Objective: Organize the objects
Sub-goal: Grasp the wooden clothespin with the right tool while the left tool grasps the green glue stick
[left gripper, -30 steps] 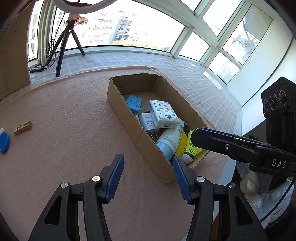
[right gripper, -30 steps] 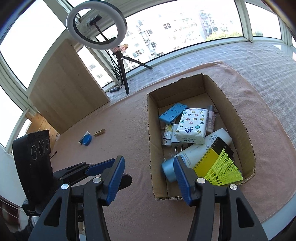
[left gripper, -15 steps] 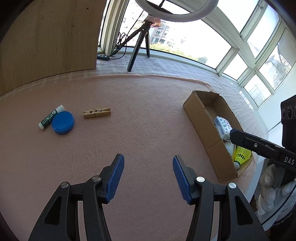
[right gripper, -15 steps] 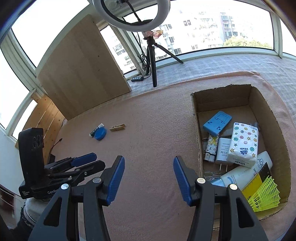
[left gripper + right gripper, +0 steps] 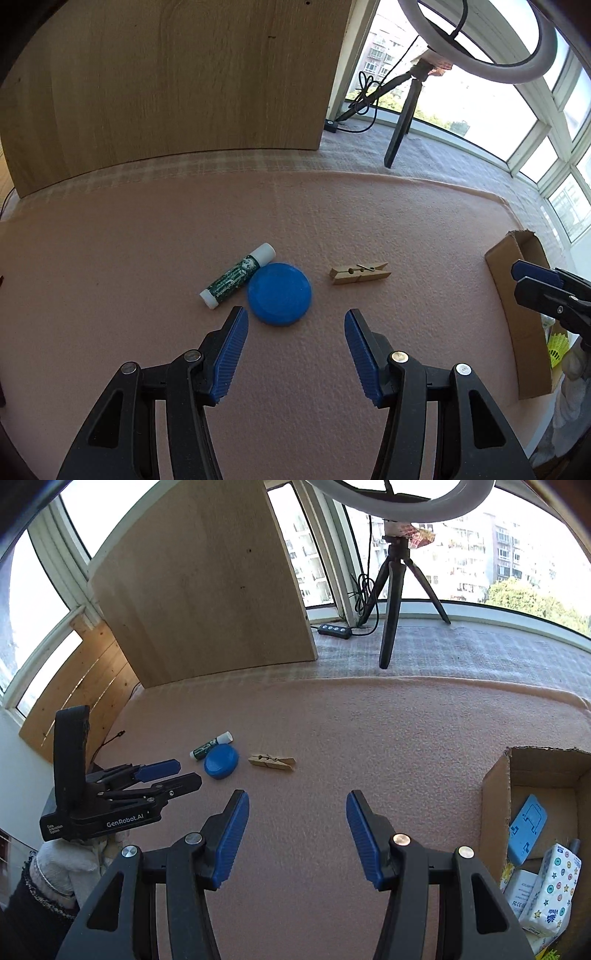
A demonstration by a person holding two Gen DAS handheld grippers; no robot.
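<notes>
Left tongs (image 5: 295, 325): black frame, blue ribbed pads, jaws standing apart with nothing between them, angled down over the pink felt-covered bench (image 5: 369, 221).

Round blue plastic lid (image 5: 279, 293): flat on the bench just ahead of the left tongs, nearer the left pad.

Green-labelled white-capped stick tube (image 5: 236, 275): lying slantwise, touching the lid's far left edge.

Wooden spring clothespin (image 5: 360, 273): flat on the bench, ahead of the left tongs' right pad, near the lid but apart from it.

Right tongs (image 5: 295, 805): same build, jaws apart and empty, over bare bench; lid, tube and clothespin lie ahead to their left.

Open brown cardboard box (image 5: 495, 794): to the right of the right tongs, holding a blue plastic block (image 5: 526, 829), a star-printed tissue pack (image 5: 554, 890) and a yellow shuttlecock (image 5: 559, 345).

Gloved hand (image 5: 62, 864): holds the left tongs.
</notes>
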